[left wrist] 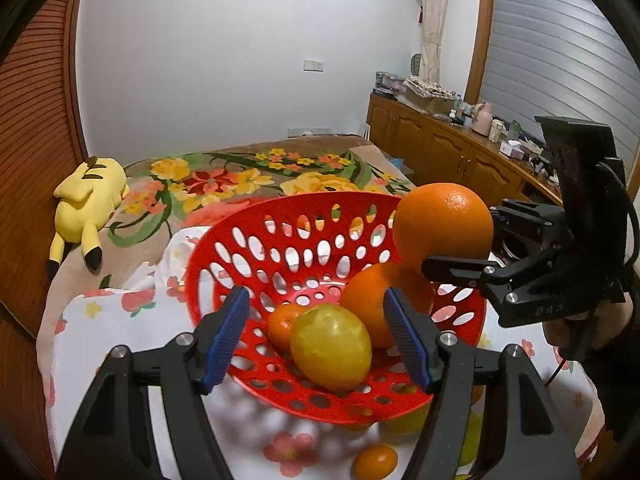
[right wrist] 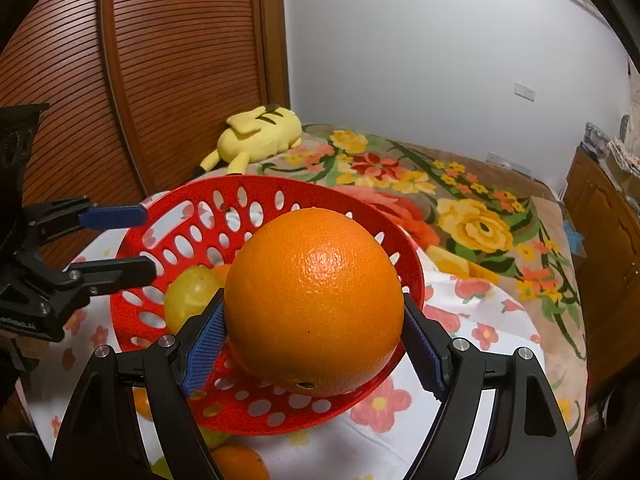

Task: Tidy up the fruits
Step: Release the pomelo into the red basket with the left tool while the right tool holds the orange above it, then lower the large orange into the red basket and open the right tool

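A red perforated basket [left wrist: 256, 216] [right wrist: 192, 200] stands on a white flowered cloth. It holds a yellow lemon [left wrist: 330, 346] [right wrist: 188, 294], a large orange [left wrist: 372, 300] and a small tangerine [left wrist: 280, 324]. My right gripper [right wrist: 314, 336] is shut on a big orange [right wrist: 314, 300] [left wrist: 442, 226] and holds it above the basket's right rim. My left gripper [left wrist: 316, 332] is open at the basket's near rim, its blue pads either side of the lemon. It shows in the right wrist view [right wrist: 132, 240] at the basket's left rim.
Loose fruit lies on the cloth [left wrist: 100, 344] in front of the basket: a small tangerine [left wrist: 374, 462], yellow fruit [left wrist: 404, 424] and an orange [right wrist: 240, 462]. A yellow plush toy [left wrist: 88, 204] lies on the flowered bedspread behind. A wooden cabinet [left wrist: 440, 148] runs along the right.
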Demonstrator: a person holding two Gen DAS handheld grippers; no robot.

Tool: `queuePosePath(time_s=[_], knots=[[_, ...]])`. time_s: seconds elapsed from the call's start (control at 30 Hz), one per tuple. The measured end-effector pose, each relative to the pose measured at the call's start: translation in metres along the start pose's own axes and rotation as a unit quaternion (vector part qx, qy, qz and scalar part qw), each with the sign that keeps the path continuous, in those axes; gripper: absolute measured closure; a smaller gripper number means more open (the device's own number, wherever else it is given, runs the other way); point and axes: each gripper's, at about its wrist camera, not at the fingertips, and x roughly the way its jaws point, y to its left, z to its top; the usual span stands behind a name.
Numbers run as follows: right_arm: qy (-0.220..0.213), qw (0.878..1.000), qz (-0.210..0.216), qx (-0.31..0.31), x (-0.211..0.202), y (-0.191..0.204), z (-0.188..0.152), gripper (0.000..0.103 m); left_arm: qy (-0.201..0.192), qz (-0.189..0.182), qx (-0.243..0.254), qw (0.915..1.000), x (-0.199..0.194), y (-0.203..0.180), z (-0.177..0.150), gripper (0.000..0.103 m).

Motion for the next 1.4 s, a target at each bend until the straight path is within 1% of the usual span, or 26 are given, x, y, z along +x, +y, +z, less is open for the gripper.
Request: queuePosePath(time_s=[0.37, 0.7, 1.03, 1.4], knots=[[0.014, 1.0, -0.006, -0.008, 0.019, 0.002, 0.017, 0.02, -0.011, 0.003, -0.022, 0.9997, -0.004, 0.03, -0.009, 0.033], [0.035, 0.999, -0.017, -0.016, 0.038, 0.005, 0.032, 0.02, -0.021, 0.011, -0.031, 0.9992, -0.005, 0.047, -0.013, 0.033], [0.057, 0.998, -0.022, -0.021, 0.055, 0.009, 0.041, 0.02, -0.026, 0.009, -0.043, 0.9987, -0.008, 0.056, -0.016, 0.033], [0.081, 0.996, -0.03, -0.02, 0.069, 0.008, 0.046, 0.02, -0.029, 0.008, -0.046, 0.9985, -0.008, 0.06, -0.018, 0.033]])
